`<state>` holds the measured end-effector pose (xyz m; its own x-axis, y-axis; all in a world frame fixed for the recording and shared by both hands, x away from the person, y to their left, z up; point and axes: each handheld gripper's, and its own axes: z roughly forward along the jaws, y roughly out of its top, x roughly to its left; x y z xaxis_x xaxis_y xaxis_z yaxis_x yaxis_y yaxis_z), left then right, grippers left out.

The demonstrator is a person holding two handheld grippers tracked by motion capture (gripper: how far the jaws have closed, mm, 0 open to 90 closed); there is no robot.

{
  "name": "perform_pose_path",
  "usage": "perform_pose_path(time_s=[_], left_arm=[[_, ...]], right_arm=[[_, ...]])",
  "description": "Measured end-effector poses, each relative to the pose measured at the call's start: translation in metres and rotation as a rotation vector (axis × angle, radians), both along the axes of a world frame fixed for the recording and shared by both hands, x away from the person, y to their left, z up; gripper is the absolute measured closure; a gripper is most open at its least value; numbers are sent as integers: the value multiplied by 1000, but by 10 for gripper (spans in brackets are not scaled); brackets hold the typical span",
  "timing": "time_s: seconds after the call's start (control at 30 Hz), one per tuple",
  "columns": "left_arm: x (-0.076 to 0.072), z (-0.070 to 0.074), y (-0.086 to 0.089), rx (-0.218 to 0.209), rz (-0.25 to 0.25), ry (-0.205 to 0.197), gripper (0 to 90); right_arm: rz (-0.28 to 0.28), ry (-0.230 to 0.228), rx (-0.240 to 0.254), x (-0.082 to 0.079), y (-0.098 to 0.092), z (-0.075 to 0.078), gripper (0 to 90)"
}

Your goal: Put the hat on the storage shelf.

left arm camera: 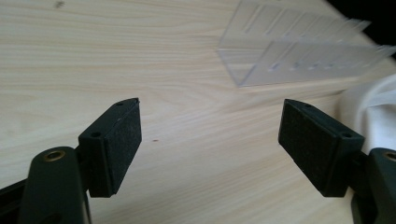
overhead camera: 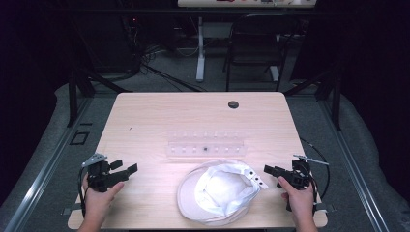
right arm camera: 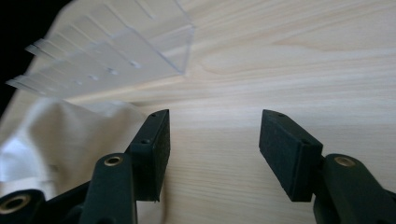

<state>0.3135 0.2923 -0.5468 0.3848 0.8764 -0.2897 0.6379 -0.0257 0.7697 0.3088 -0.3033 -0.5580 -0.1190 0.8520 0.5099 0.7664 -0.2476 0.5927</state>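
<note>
Lying upside down at the near middle of the table (overhead camera: 145,111), white cap (overhead camera: 220,191) sits between both tools, touched by neither. Left tool (overhead camera: 126,168) stands well open and empty, a stretch of bare wood to cross; right tool (overhead camera: 267,169) is open, empty, just beside the strap. Risk: soft fabric may slide or bunch under one-sided pinch. Clear rack (overhead camera: 205,145) crowds the far side; near edge close.

Left hand-held gripper (overhead camera: 124,169): black body, grey three-cornered plate on top, black cable looping behind. Right hand-held gripper (overhead camera: 269,169): black, same plate, thin cable loop. Jaws: flat black textured pads, brass-ringed screw holes. Forearms bare, no sleeves.
</note>
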Motion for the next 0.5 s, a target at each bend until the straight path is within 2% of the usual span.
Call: perform_pose_path(time_s=[0.03,0.07,0.1,0.17,0.2,0.23,0.27,0.3,0.33,0.43,0.5], left_arm=[[2,-2,-4,55,-5,15,220],[2,-2,-4,55,-5,15,220],[2,-3,-6,81,-12,19,220],[3,-5,-10,99,-25,27,242],[3,-5,-10,99,-25,27,242],[3,-5,-12,97,-24,26,242],[2,-4,-13,103,-28,25,242],[2,-3,-13,112,-34,30,242],[0,-2,-16,130,-20,10,242],[-2,0,-19,150,-15,-1,242],[-3,1,-21,176,-17,2,242]], right_arm=[[-12,20,-7,1,-1,2,290],[-14,6,-17,1,-1,3,277],[-14,6,-17,1,-1,3,277],[8,-35,-81,-2,2,11,220],[8,-35,-81,-2,2,11,220],[16,-40,-105,-3,4,12,229],[39,-29,-155,-3,8,13,295],[39,-29,-155,-3,8,13,295],[68,-21,-148,-1,11,14,317],[69,-18,-137,2,14,17,334],[82,-5,-108,5,17,20,353]])
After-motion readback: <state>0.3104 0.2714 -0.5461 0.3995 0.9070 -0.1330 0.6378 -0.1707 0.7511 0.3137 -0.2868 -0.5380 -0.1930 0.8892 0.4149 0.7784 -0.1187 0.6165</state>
